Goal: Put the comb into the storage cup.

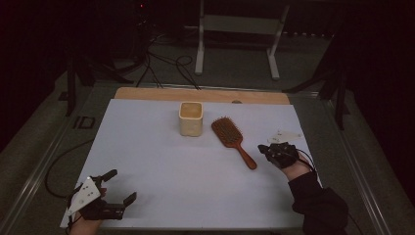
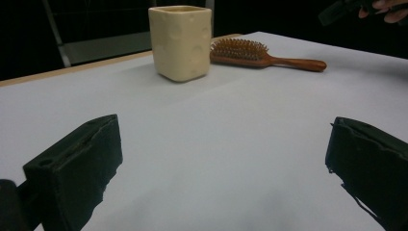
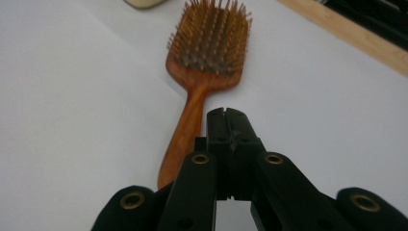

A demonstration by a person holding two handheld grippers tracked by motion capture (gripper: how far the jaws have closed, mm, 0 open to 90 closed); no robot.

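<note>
A white sheet (image 1: pixel 161 161) covers most of a wooden tabletop (image 1: pixel 147 93), whose bare far edge shows as a strip. Beyond it, black cables (image 1: pixel 161 63) trail across the grey floor beside a white metal stand (image 1: pixel 237 34).

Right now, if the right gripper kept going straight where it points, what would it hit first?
Most likely the hairbrush: the right gripper, jaws closed, points along the handle toward the bristled head. Its height above the table is unclear.
</note>
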